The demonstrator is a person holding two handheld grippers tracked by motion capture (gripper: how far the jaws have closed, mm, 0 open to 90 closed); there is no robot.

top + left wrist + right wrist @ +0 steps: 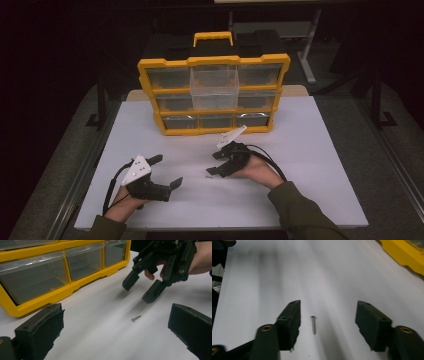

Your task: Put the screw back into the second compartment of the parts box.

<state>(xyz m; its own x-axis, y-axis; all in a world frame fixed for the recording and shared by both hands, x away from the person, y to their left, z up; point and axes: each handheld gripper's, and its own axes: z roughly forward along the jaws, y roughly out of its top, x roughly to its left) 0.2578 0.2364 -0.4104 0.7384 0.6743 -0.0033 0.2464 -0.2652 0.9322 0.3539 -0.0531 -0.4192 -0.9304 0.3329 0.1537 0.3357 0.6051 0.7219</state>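
The screw (313,325) lies flat on the white table (310,150), between our two grippers and nearer the right one — we have it lined up but not picked up. Our right gripper (327,320) hangs low over it with the jaws apart, one on each side of the screw, neither pad touching it; the grasp itself is what remains. In the left gripper view the screw (136,318) sits just below the right gripper's tips (142,288), with bare table all around it.

Our left gripper (165,172) waits at the near left, jaws wide open and holding nothing.

At the far side stands the yellow organizer (214,95), its top middle drawer (215,87) pulled out toward us — we judge that is where the screw goes. So what is left is closing on the screw, lifting it, carrying it to the drawer and dropping it in.
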